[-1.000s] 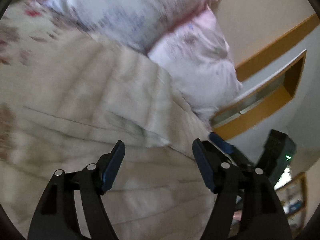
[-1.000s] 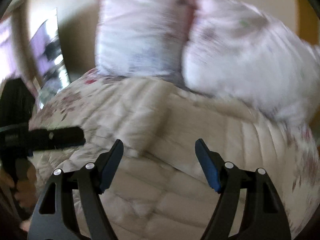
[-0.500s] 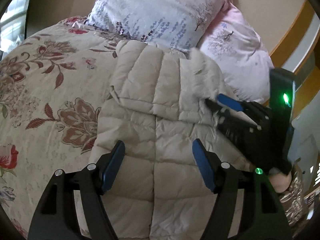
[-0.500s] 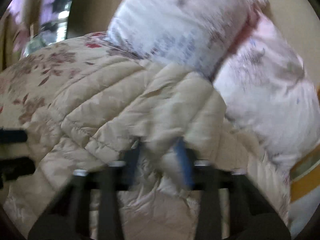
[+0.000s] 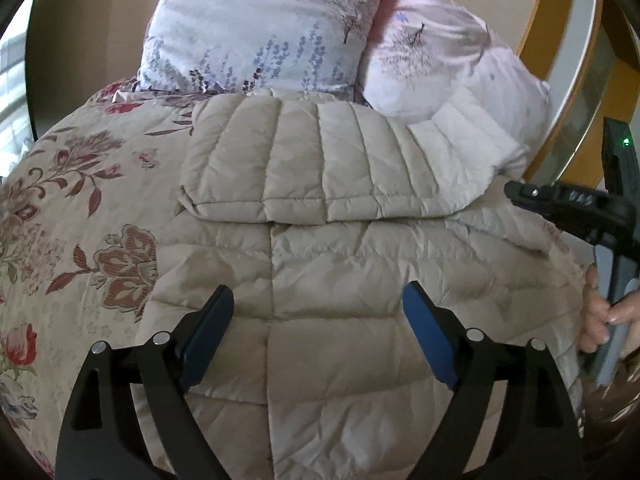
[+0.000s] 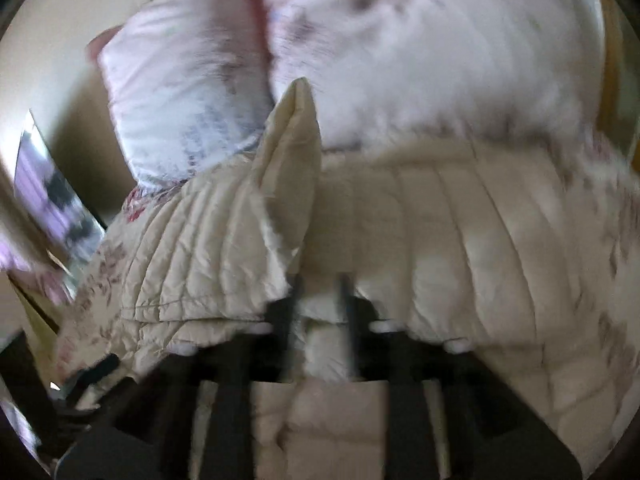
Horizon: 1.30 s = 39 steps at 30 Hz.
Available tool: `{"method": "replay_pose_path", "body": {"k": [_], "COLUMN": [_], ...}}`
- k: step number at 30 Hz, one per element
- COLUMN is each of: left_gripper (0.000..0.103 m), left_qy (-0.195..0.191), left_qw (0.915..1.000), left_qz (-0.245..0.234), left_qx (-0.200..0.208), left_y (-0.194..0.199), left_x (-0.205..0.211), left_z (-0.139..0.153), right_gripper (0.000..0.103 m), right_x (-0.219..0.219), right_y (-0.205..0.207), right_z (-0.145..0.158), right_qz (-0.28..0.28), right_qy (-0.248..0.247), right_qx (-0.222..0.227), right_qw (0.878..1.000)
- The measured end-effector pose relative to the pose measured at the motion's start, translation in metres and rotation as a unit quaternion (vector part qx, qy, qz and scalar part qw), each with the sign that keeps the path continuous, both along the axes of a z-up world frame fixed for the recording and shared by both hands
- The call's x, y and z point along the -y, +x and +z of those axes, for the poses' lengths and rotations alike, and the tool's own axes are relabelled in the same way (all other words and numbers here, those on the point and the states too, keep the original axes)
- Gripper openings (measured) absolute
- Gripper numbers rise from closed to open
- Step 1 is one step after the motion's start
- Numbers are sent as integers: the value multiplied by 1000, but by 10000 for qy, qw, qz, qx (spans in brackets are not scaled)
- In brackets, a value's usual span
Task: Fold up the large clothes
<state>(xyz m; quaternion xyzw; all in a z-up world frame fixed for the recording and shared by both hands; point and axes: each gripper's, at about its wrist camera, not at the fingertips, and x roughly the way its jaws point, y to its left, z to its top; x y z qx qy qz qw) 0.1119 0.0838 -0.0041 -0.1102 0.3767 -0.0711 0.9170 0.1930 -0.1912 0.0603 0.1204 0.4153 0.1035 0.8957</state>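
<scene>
A beige quilted down jacket [image 5: 320, 264] lies on the bed, its far part folded back over the body in a band [image 5: 320, 176]. My left gripper [image 5: 318, 320] is open and empty, hovering over the jacket's near half. My right gripper [image 6: 320, 304] is shut on a fold of the jacket [image 6: 288, 184], which stands up in a peak in front of it; this view is blurred. In the left wrist view the right gripper [image 5: 560, 200] sits at the jacket's right edge, with a hand on its handle.
A floral bedspread [image 5: 72, 216] covers the bed to the left. Two pale floral pillows [image 5: 264, 28] [image 5: 448, 64] lean on the wall behind the jacket. A wooden frame [image 5: 576, 92] runs along the right side.
My right gripper has closed on the jacket's fabric and swung to the jacket's right edge. My left gripper has pulled back, still open. The folded band now lies flatter.
</scene>
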Motion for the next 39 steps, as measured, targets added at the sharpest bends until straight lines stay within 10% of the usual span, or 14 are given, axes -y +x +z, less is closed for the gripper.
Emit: {"method": "replay_pose_path", "body": {"k": [12,18,26,39], "left_gripper": [101,102,102,102], "left_qy": [805,1273,1293,1272], "left_qw": [9965,9911,9902,9900], "left_qz": [62,65,-1,-32], "left_qx": [-212,-373,-527,-601], "left_y": [4,8,11,15], "left_x": [20,32,32,32], "left_z": [-13,-19,-22,-23], "right_gripper": [55,8,6,6], "right_x": [63,48,53,43], "right_y": [43,53,18,7], "right_z": [-45,-44,-19,-50], "right_qz": [-943,-672,-743,-904], "right_qy": [1509,1432,1342,897], "right_qx": [-862,-771,-287,-783], "right_qw": [9803,9844,9878,9888]}}
